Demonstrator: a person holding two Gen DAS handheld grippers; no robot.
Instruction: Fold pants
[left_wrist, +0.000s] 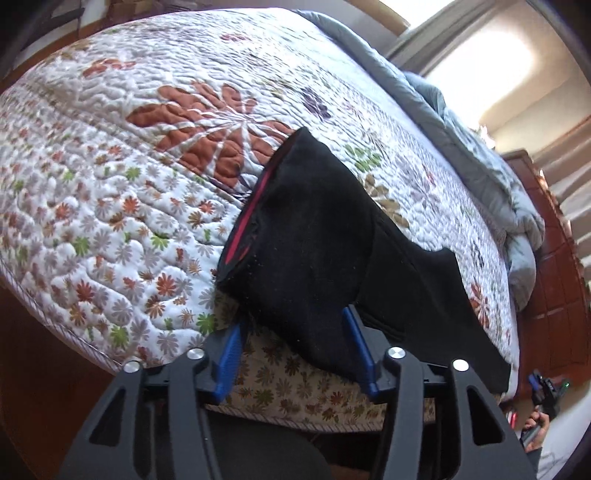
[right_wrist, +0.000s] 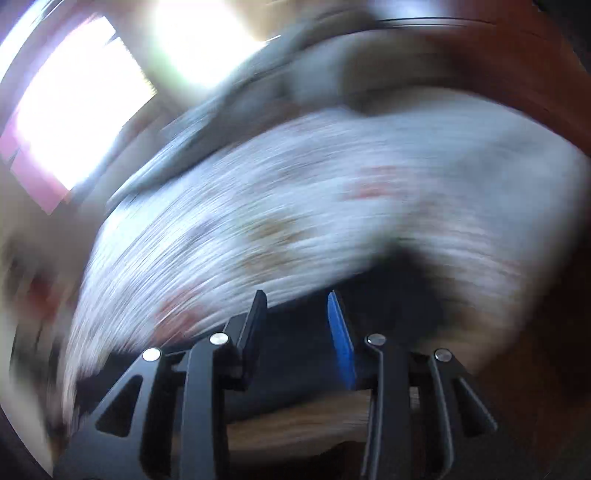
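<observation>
Black pants (left_wrist: 317, 236), 1 pair, lie on the quilt (left_wrist: 122, 192) at centre of left wrist view, running from mid-frame down to lower right. Red lining shows along the open edge at their left side. Lower hem hangs over the bed's near edge.

2 grippers. Left gripper (left_wrist: 295, 325), bottom centre of left view: blue-padded fingers (left_wrist: 231, 363) spread wide, pants fabric lying between them, not pinched. Right gripper (right_wrist: 297, 304), bottom centre of right view: fingers apart, 1 blue pad and 1 dark one visible, dark cloth behind and between them; whether it touches the cloth can't be told, since the view is heavily motion-blurred.

Surface: bed w/ white quilted floral cover, orange, green and grey flowers, 1 large orange bloom at upper centre. Grey-blue duvet (left_wrist: 491, 173) bunched along right side of bed. Room: bright windows (left_wrist: 491, 62) upper right in left view, upper left in right view; red-brown tiled floor (left_wrist: 554, 288) at right edge.

Lower right corner of left view: small bit of a 2nd device w/ blue part, plus a hand (left_wrist: 537, 424) holding it.
</observation>
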